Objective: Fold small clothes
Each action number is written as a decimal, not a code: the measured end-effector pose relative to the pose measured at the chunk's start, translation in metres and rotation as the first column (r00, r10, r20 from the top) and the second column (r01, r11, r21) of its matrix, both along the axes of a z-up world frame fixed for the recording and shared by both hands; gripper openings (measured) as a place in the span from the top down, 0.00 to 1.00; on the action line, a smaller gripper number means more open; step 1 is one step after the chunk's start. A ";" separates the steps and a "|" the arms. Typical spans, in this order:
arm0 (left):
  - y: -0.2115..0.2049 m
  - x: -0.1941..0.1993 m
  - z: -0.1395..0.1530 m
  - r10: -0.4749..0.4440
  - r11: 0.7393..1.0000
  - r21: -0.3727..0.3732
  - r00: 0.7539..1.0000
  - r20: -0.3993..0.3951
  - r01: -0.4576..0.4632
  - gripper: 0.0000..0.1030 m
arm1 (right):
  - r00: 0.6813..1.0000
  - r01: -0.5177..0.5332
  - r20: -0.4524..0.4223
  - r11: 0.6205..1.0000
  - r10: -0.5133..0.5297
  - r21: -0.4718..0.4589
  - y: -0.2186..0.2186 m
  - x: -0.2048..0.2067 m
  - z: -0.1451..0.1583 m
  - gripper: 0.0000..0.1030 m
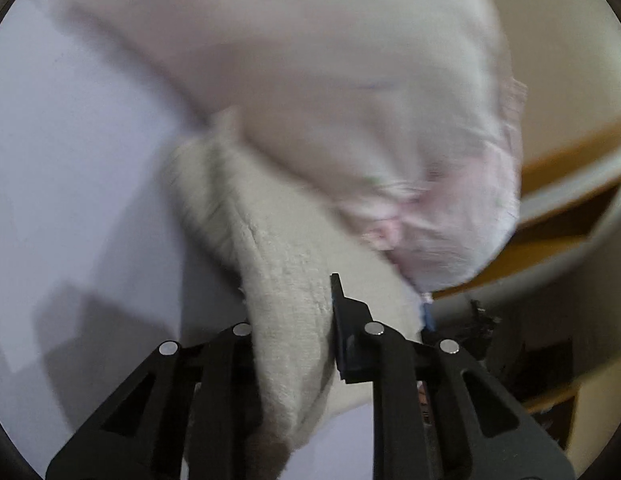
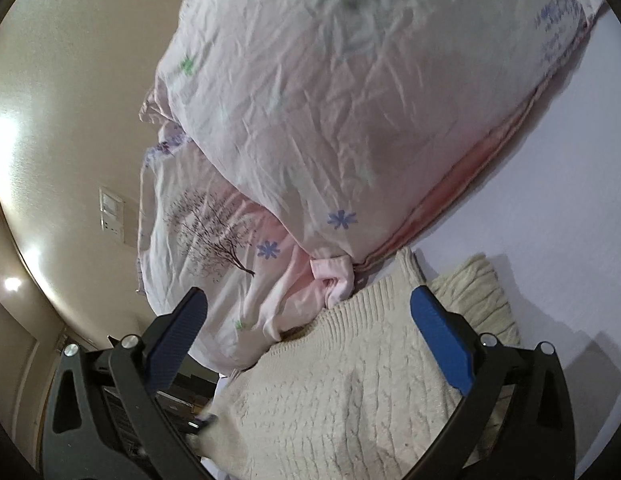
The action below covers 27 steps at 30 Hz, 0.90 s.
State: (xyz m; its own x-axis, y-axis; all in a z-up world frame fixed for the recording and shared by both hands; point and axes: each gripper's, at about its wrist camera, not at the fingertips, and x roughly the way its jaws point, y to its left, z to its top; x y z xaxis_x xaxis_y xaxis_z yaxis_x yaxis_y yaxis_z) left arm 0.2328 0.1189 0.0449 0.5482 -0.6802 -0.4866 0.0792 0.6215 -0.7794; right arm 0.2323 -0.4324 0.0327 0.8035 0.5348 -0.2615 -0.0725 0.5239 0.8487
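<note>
- Left tongs (image 1: pixel 294 320): clamped on a bunched fold of the cream knit garment (image 1: pixel 286 280), cloth filling the gap between the fingers; view heavily blurred, so depth of the bite impossible to judge.
- Right tongs (image 2: pixel 310 344): spread wide with blue pads (image 2: pixel 442 344) apart, poised over the knit garment (image 2: pixel 342 392) with nothing pinched.
- Garment spread on the pale surface (image 2: pixel 570 152), probably a bed sheet; far edge touching the pink floral bedding (image 2: pixel 310 100) heaped just behind.
- Risk: one-sided lift by the left tongs, likely dragging the knit askew and skewing the fold line.
- Risk: loose, stretchy knit slipping out of a shallow bite, dropping the fold halfway.
- Risk: right tongs closing too far forward and catching the small pink cloth corner (image 2: pixel 334 276) along with the knit.
- Risk: thick knit bunching between open pads, leaving a lump instead of a flat crease.
- Risk: folded layer landing against the bedding heap rather than flat.
</note>
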 end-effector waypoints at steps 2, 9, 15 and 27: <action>-0.049 0.004 0.041 -0.086 0.995 0.060 0.990 0.110 0.080 0.81 | 1.000 0.023 0.015 0.999 -0.023 -0.040 -0.006 -0.005 0.010 0.02; -0.274 0.036 0.026 -0.476 0.873 0.178 0.871 0.118 0.453 0.80 | 0.989 0.145 0.029 0.951 -0.143 -0.274 -0.035 -0.024 0.037 0.02; -0.315 0.014 0.027 -0.645 0.759 0.024 0.747 0.158 0.650 0.64 | 0.994 0.094 -0.027 0.966 -0.103 -0.242 -0.062 -0.029 0.039 0.02; -0.191 0.015 -0.025 -0.281 0.904 0.321 0.958 -0.055 0.283 0.13 | 0.884 -0.290 -0.444 0.914 0.144 -0.282 0.000 0.017 -0.022 0.02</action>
